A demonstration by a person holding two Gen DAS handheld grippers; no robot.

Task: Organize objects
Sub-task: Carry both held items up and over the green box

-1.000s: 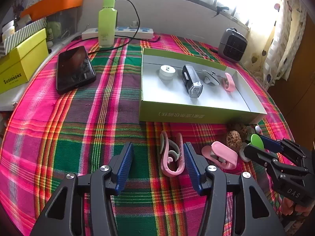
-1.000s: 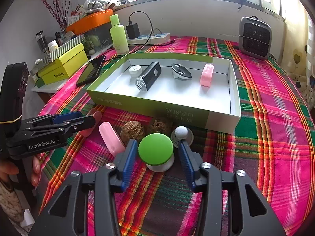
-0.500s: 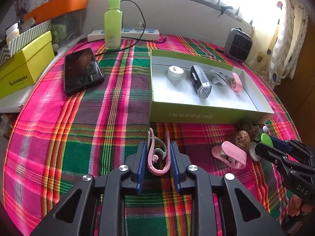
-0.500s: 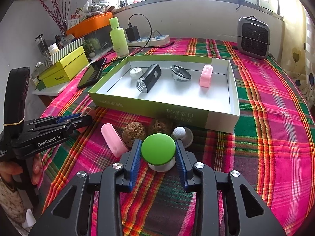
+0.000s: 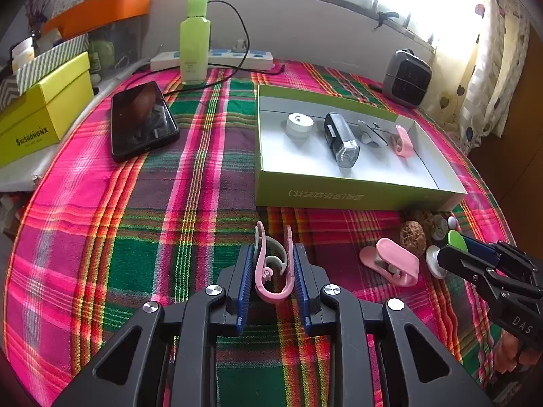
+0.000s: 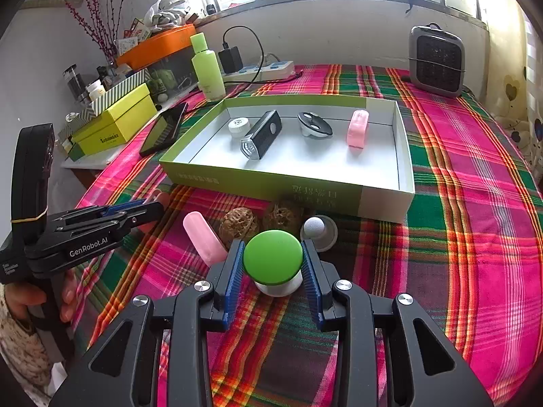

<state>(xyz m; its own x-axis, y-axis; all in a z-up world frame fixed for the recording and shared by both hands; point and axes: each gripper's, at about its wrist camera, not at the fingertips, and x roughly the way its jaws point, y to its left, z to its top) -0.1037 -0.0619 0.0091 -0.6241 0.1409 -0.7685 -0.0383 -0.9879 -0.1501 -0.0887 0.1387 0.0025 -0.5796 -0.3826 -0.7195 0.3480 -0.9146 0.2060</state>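
My left gripper point(image 5: 273, 273) is shut on a pink clip point(image 5: 274, 268) with a grey inner spring, low over the plaid cloth. My right gripper point(image 6: 273, 268) is shut on a green-topped white knob point(image 6: 273, 258); it also shows at the right of the left wrist view point(image 5: 456, 240). The green box point(image 6: 387, 200) holds a white cap point(image 6: 238, 125), a black lamp point(image 6: 262, 135), a grey disc point(image 6: 314, 125) and a pink clip point(image 6: 357, 129). In front of the box lie another pink clip point(image 6: 203, 237), two walnuts point(image 6: 238, 225) and a white ball holder point(image 6: 319, 229).
A black phone point(image 5: 141, 123), a yellow box point(image 5: 44, 112), a green bottle point(image 5: 195, 39) and a power strip point(image 5: 244, 57) are at the back left. A small grey heater point(image 6: 437, 61) stands at the back right. The left gripper's body point(image 6: 85, 234) is at the right wrist view's left.
Both grippers closed from open: the left onto the pink clip, the right onto the green-topped knob. The left gripper has drawn back a little from the box.
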